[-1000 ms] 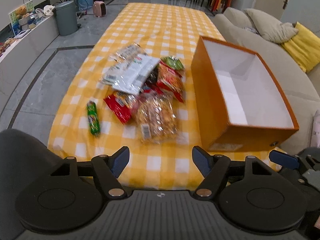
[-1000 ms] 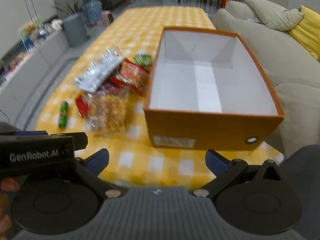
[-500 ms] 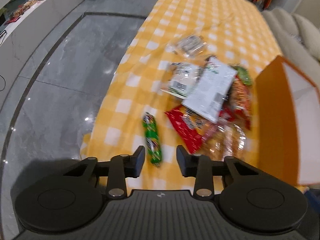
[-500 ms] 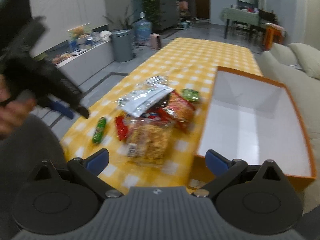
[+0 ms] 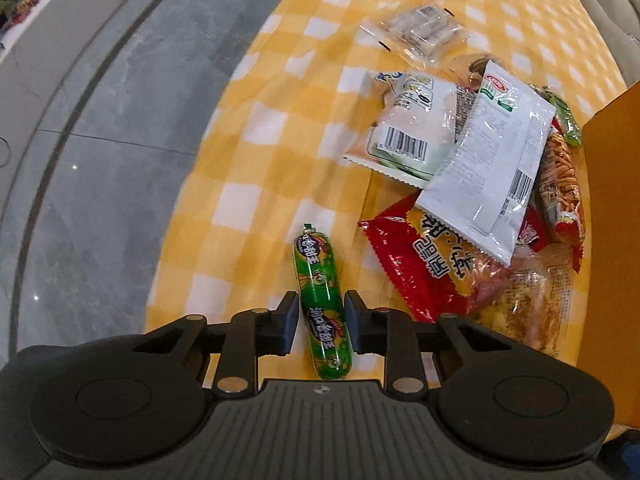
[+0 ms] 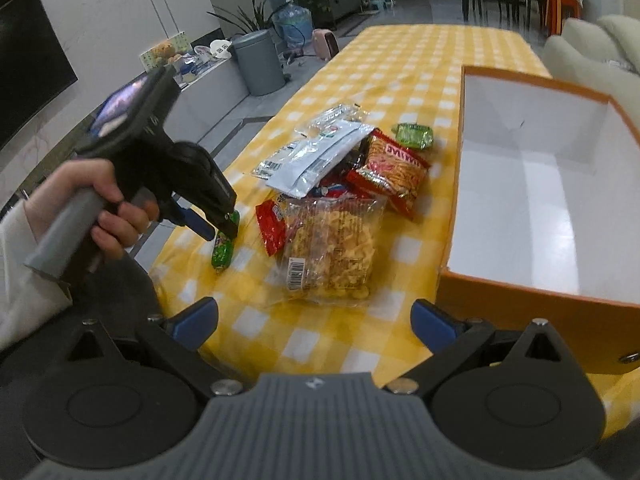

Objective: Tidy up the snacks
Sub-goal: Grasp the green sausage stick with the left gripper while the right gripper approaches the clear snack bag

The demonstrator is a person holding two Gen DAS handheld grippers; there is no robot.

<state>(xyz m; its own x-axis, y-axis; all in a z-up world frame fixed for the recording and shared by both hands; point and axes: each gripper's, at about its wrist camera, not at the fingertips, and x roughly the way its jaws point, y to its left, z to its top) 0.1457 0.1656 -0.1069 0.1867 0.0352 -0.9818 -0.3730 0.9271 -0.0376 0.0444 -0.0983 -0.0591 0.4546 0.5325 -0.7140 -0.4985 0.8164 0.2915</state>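
Observation:
A green sausage stick (image 5: 322, 304) lies on the yellow checked tablecloth (image 5: 256, 160) near the table's edge. My left gripper (image 5: 320, 312) is down over it with one finger on each side, nearly closed, small gaps still showing. The right wrist view shows that gripper (image 6: 224, 228) on the sausage (image 6: 222, 251). A pile of snack packets (image 5: 472, 168) lies to the right, beside the open orange box (image 6: 536, 208). My right gripper (image 6: 314, 320) is open and empty, held above the table's near edge.
The box's orange wall (image 5: 612, 216) stands close on the right in the left wrist view. The grey floor (image 5: 92, 140) drops off left of the table. A sofa (image 6: 592, 44) lies behind the box, and a grey bin (image 6: 258, 62) stands far left.
My left gripper moved left and down to the green sausage and narrowed its fingers around it. My right gripper rose and drew back, staying open.

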